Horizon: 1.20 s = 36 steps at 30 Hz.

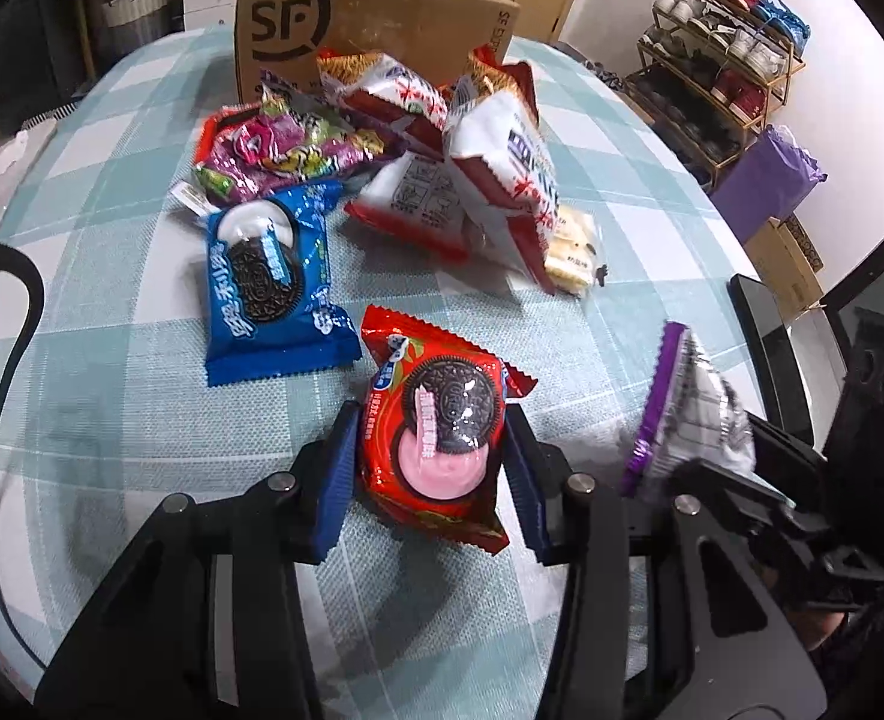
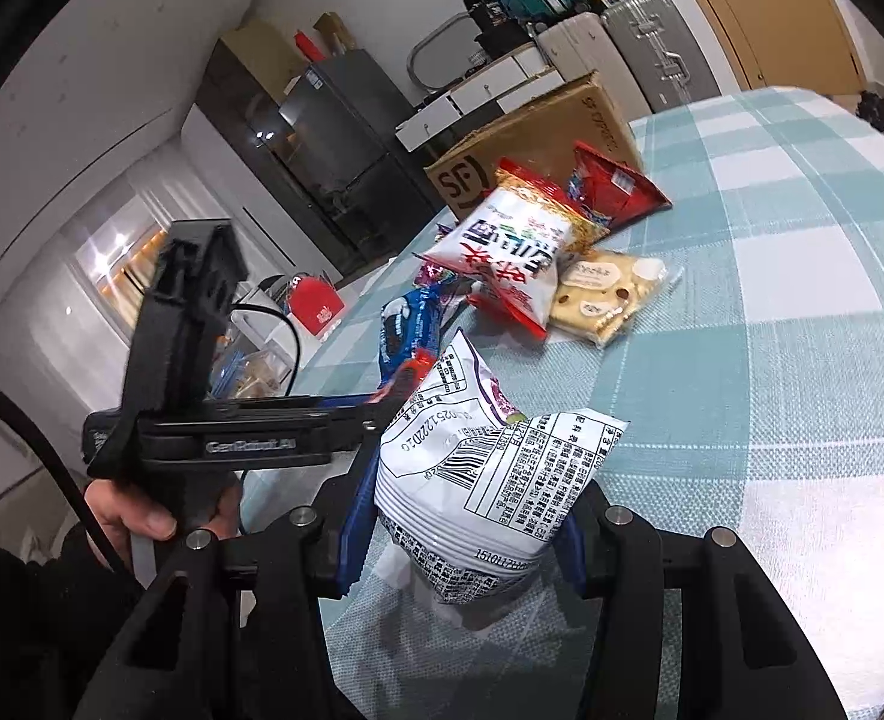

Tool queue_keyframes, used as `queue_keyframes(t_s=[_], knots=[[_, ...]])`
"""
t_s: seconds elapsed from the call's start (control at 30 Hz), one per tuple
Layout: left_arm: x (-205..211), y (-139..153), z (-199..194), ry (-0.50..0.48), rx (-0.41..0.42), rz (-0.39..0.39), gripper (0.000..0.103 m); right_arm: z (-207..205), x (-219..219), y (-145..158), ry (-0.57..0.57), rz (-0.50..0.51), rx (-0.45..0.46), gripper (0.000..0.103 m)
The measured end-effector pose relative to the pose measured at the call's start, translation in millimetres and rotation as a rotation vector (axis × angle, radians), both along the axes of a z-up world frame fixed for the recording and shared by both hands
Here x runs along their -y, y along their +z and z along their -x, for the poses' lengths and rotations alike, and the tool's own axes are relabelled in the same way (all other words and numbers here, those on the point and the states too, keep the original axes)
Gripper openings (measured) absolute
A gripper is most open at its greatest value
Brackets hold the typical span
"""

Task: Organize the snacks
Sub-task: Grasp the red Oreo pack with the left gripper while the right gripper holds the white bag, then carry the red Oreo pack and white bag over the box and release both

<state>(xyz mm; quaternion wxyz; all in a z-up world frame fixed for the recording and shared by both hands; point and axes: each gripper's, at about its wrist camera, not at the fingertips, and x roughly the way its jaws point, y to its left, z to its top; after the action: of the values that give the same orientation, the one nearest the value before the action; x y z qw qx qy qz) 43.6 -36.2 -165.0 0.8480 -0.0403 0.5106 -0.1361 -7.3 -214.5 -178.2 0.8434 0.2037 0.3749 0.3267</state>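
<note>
Left wrist view. Nearest you: your left tool [image 1: 433, 450], blue pads clamped on both sides of a red cookie packet [image 1: 436, 426], which sits low over the checked bench [image 1: 112, 420]. Beyond it, flat on the cloth: a blue cookie packet [image 1: 271, 282]. Behind that: a loose heap, comprising a purple candy bag [image 1: 286, 153], red-and-white snack bags [image 1: 502, 180] and a pale cracker pack [image 1: 571, 249]. At the far edge: an open cardboard box [image 1: 370, 24], its contents hidden from here.

Right wrist view. Nearest you: your right tool [image 2: 463, 534], pinching a white snack bag [image 2: 484, 480] with its printed back and barcode facing you, raised off the bench. To the left: your left tool seen side-on, with a hand [image 2: 142, 510] on its grip. Further off: the same heap, then the box.

Progress, by estimate: early. Two packets in hand, neither yet placed; at least five items remain unsorted beside the box.
</note>
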Motion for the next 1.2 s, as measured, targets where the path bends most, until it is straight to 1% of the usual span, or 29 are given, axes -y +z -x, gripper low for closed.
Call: queue_keyframes(t_s=[0.17,0.27,0.4,0.53,0.67,0.83,1.03,1.2], knots=[[-1.3,15.9,13.1,0.004,0.056,-0.012,0.043,-1.3,4.8,-4.2,-0.020,-0.011,-0.008,0.051],[-7.0,29.0,26.9,0.007,0.092,-0.012,0.043,1.2,5.5,-1.7,-0.033,0.006,0.006,0.051],[-18.8,46.1,42.4,0.005,0.132,0.008,0.043,8.6,6.7,7.5,-0.055,0.023,0.040,0.051],[-25.1,60.9,52.7,0.003,0.174,0.028,0.043,17.2,5.9,23.8,-0.077,0.054,0.088,0.051],[-33.8,79.8,61.0,-0.004,0.222,0.044,0.043,24.4,5.8,45.0,-0.096,0.077,0.127,0.051],[-47.0,104.9,62.9,-0.009,0.276,0.066,0.043,24.2,-0.6,84.8,-0.119,0.113,0.202,0.051],[-72.1,126.7,59.7,0.015,0.305,0.100,0.043,7.3,-13.6,128.5,-0.113,0.098,0.247,0.051],[-91.1,148.0,40.0,0.037,0.335,0.125,0.043,-20.9,-23.4,161.6,-0.109,0.110,0.265,0.051]])
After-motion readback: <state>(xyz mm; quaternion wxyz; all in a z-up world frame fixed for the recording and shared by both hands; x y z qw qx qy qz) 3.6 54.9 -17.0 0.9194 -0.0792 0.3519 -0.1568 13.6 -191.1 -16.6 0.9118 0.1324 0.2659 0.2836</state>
